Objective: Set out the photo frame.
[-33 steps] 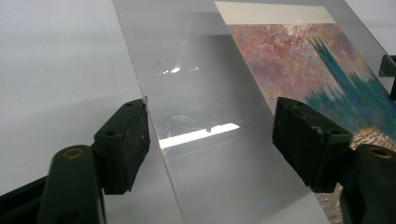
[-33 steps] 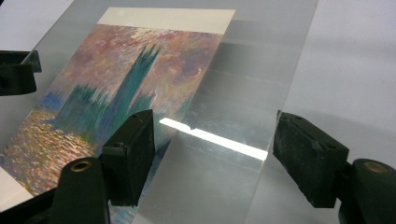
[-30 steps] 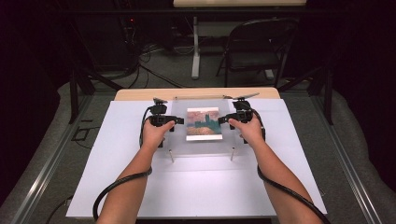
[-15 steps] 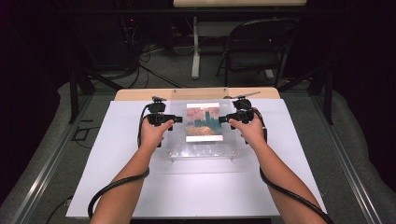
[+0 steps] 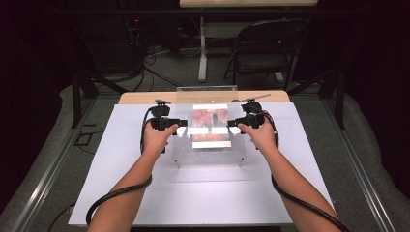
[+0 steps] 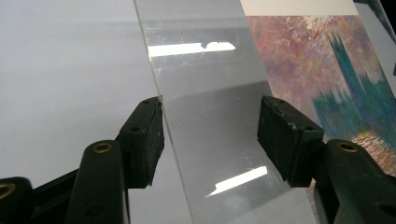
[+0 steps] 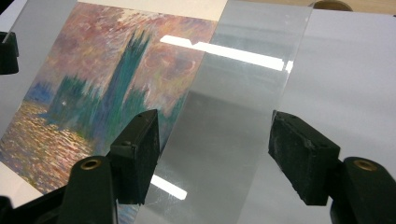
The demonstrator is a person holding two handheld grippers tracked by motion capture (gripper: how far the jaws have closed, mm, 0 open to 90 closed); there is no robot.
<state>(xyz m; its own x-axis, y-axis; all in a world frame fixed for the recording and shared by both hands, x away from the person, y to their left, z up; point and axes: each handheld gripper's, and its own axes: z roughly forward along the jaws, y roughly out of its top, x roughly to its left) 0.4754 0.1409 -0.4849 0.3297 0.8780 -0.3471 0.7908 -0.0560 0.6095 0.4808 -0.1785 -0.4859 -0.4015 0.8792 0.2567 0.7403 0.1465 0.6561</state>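
High view: left gripper (image 5: pixel 180 123) and right gripper (image 5: pixel 231 123) facing each other across a clear, flat acrylic sheet (image 5: pixel 209 145), tilted up off the white rectangular table board (image 5: pixel 121 193), far edge raised. Between the two tools, seen through the sheet, a painted print of dark towers under a pink sky (image 5: pixel 211 124). Left side edge of the sheet at the left tool's tips, right side edge at the right tool's tips. Whether the pads press cannot be told from here.

Left gripper view: black jaws spread apart, just been closing, with the sheet's edge strip (image 6: pixel 205 121) running up between them. One pad (image 6: pixel 142 140) right at the sheet's outer edge, the other pad (image 6: pixel 286 137) standing off over the sheet's face near the print (image 6: pixel 336 84). No clamping seen; released.

Right gripper view: jaws likewise spread, just been closing, sheet strip (image 7: pixel 233 116) between them. One pad (image 7: pixel 137 149) over the print's (image 7: pixel 93 93) margin, the other (image 7: pixel 303 154) out past the sheet's edge above the white board (image 7: pixel 350 70). Loose, nothing pinched.
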